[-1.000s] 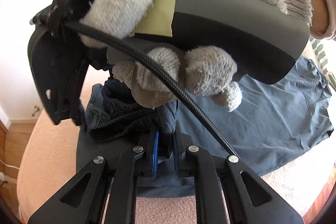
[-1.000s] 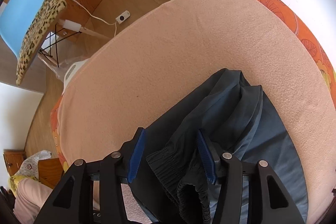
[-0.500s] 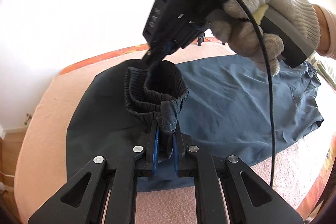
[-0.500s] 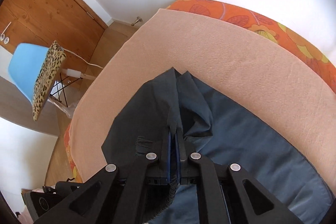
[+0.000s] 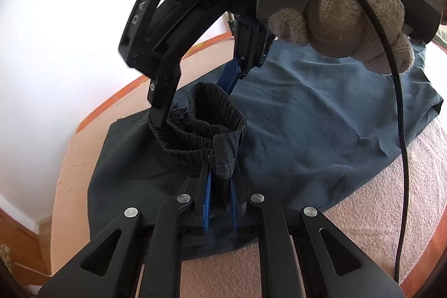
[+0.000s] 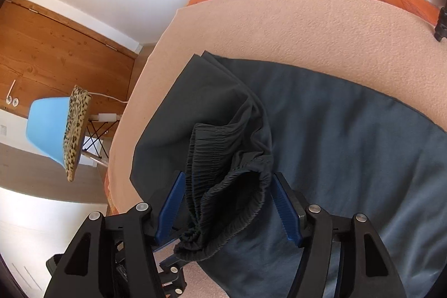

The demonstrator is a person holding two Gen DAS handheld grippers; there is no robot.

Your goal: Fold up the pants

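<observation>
On the bed's peach blanket (image 6: 321,27), dark blue pants (image 5: 321,136) spread flat, elastic waistband (image 6: 223,180) bunched up off the fabric. Left gripper (image 5: 220,186) clenched tight on a waistband fold with a stitched tab. Right gripper (image 6: 226,203), held by a knit-gloved hand (image 5: 343,21), just been opening, blue fingers (image 6: 285,208) now released either side of the gathered waistband, not pinching. Blue chair (image 6: 47,130) with leopard cushion off beside the bed.

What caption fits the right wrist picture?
Open right gripper straddles the pants' bunched waistband on a peach blanket.
</observation>
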